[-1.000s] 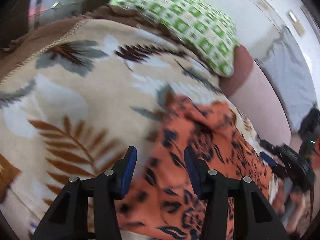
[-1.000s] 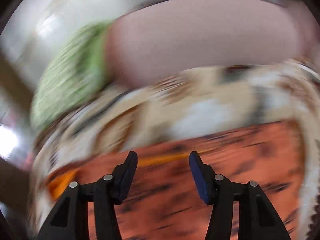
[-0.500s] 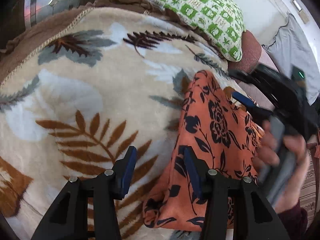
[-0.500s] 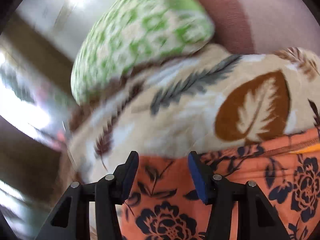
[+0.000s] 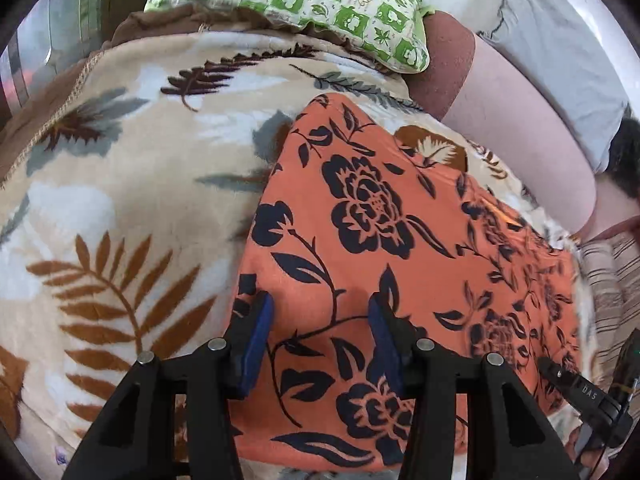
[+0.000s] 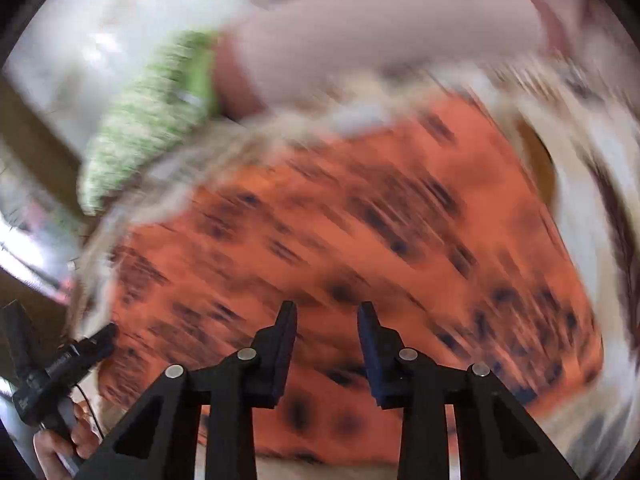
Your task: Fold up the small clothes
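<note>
Orange floral garment lies spread flat on leaf-print blanket covering the bed, toward its right side, probably laid out so a fold can start. Green checked pillow sits at the far edge of the bed. Left claw is spread wide, empty, over the garment's near left corner; whether the pads touch the cloth, can't tell. Right claw is also spread, a bit narrower, holding nothing, over the garment's near edge; right wrist view is motion-blurred, so contact unclear. Fold looks not yet begun.
</note>
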Demonstrator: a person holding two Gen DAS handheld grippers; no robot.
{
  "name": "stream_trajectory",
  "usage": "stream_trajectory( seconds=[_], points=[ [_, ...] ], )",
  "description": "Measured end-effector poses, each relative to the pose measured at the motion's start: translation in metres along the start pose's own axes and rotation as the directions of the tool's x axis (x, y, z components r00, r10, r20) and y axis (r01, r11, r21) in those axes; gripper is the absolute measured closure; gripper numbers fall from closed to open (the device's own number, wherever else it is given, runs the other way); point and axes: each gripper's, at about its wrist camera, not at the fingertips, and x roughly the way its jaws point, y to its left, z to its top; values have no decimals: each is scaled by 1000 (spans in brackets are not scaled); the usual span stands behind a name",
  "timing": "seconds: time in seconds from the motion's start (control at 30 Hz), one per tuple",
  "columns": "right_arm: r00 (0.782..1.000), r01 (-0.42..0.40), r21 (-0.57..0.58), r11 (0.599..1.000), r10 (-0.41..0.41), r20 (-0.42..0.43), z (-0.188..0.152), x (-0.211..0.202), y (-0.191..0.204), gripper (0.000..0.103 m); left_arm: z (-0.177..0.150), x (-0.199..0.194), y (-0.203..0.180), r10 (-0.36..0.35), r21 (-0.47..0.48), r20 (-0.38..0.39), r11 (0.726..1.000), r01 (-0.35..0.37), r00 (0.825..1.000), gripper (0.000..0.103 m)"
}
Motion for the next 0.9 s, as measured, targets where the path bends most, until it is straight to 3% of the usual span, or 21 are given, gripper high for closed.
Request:
stream_trajectory(
  seconds=[0.03,0.13,0.23,0.3,0.37,0.47,0.5,0.6,0.67,0.73,0.83,0.9],
  points=[
    [999,-11,37,999,12,-31,-5,9,-16,80,0,-3,-3,14,13,2,1000,-14,1000,53],
    [998,-63,71,995,63,1,6,-5,-24,81,1,-14,-2,7,-13,35,1000,-7,999,53],
    [988,-78,64,995,68,139,33,-26,-26,76,5,-20,2,24,-15,66,1000,-23,998,52],
    [979,-98,96,991,78,186,59,-26,-37,77,8,-15,6,63,-18,59,998,-62,996,52],
    [974,-144,161,976,112,195,93,-12,-56,77,10,-3,11,109,-28,23,994,-109,994,52],
    [989,-105,249,963,76,126,135,38,-71,78,15,8,19,92,-74,-7,993,-92,996,48],
    [996,-62,276,959,41,82,142,55,-81,81,16,8,19,95,-74,-5,993,-95,995,48],
    [991,-121,370,921,91,98,151,61,-90,77,18,7,17,106,-72,-2,992,-106,994,48],
    [990,-113,273,955,85,113,150,48,-64,77,19,2,13,110,-65,14,992,-109,994,48],
    [983,-160,158,974,143,113,139,38,-30,77,17,-4,9,114,-37,34,993,-113,993,48],
    [955,-293,23,956,291,48,112,34,28,77,10,-5,4,114,7,24,993,-114,993,48],
    [942,-336,-57,940,336,-12,98,45,68,77,4,2,6,128,31,-4,991,-128,992,47]
  ],
)
